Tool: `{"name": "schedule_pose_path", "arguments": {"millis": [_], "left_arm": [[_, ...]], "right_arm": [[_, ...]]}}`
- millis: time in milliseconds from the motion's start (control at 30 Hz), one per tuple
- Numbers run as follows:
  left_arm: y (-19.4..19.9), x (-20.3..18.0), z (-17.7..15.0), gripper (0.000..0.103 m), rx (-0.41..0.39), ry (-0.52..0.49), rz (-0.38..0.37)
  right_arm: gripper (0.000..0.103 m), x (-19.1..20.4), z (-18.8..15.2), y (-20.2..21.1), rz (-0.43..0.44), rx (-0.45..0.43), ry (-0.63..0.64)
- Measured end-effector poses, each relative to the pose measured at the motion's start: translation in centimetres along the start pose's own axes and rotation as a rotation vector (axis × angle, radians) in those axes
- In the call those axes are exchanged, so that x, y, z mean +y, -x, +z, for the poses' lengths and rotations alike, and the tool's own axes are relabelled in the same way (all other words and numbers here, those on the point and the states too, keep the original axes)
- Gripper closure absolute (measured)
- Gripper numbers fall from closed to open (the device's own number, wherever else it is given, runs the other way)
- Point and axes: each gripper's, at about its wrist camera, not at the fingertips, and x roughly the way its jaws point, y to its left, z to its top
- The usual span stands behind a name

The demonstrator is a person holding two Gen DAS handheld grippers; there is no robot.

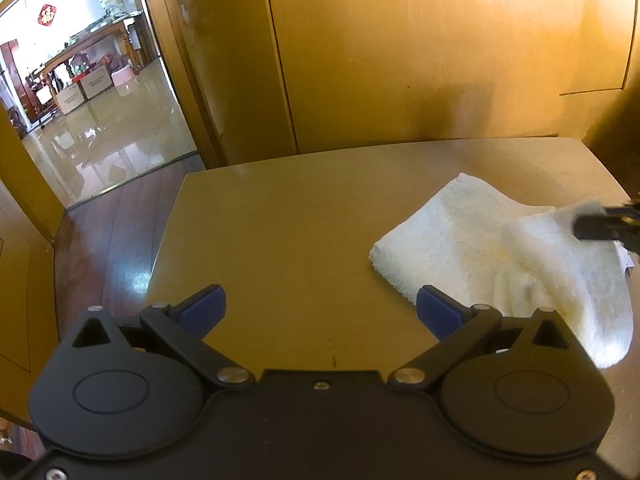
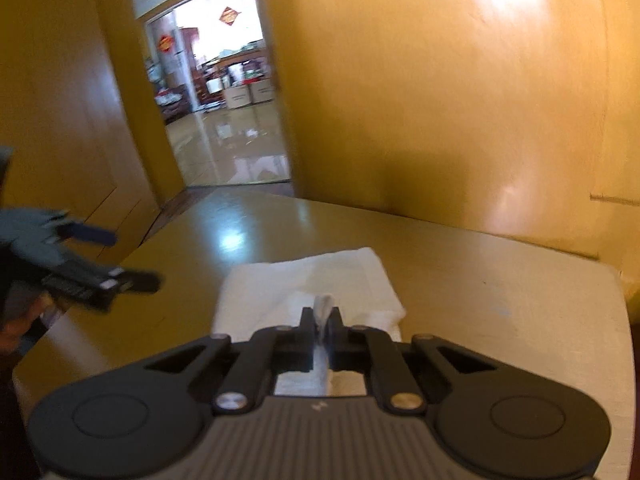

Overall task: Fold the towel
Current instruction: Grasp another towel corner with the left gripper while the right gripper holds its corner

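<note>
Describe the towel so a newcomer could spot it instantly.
Find the tan wooden table against the yellow wall. On its right side lies the white towel, partly folded, one edge pinched in the right hand-held gripper. It is the only soft, pale thing there.

Wooden bench [image 1: 280,240] with a glossy top, set against yellow-brown wood wall panels [image 1: 420,48]. Left, dark red floorboards [image 1: 108,248] meet a doorway [image 2: 224,92] onto a bright room with a reflective tiled floor [image 1: 112,136], a wooden table [image 1: 92,44], cardboard boxes [image 1: 84,90] and red wall ornaments [image 1: 47,15].
</note>
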Motion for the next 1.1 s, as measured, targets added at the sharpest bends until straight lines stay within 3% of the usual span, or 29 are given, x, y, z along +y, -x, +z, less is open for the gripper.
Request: {"name": "schedule_pose_path", "arguments": {"millis": [100,233,300,367,500,667,800,967,1100], "left_arm": [[0.2,-0.1,0.7,0.000,-0.015,-0.033,-0.064],[-0.3,-0.7,2.8,0.000,-0.038,-0.106,-0.171],[-2.1,-1.5,4.7,0.000,-0.005,-0.126,-0.197],[-3.6,-2.2,6.2,0.000,0.019,-0.147,-0.215],[-7.1,-5.2,8.4,0.000,0.001,-0.289,-0.241],[-10.0,-7.8,9.1,0.001,-0.013,-0.436,-0.361],[-11.8,-9.4,9.4,0.005,-0.008,-0.525,-0.416],[-14.5,-10.0,10.1,0.054,0.076,-0.553,-0.468],[-15.2,-9.6,10.5,0.056,0.093,-0.531,-0.497]], "right_arm": [[0.097,1.5,0.0,2.9,0.015,-0.018,0.023],[0.097,0.7,-2.3,6.2,-0.024,-0.011,-0.097],[0.097,-0.5,-3.8,6.8,-0.057,0.004,-0.172],[0.097,-1.4,-4.2,6.8,-0.063,0.008,-0.211],[0.097,-2.3,-4.6,6.4,-0.049,0.015,-0.244],[0.097,-2.3,-4.9,6.3,-0.002,0.033,-0.237],[0.097,-2.5,-5.3,6.0,0.035,0.058,-0.244],[0.097,-2.7,-5.1,5.5,0.066,0.055,-0.260],[0.097,-2.7,-5.0,5.4,0.079,0.055,-0.268]]}}
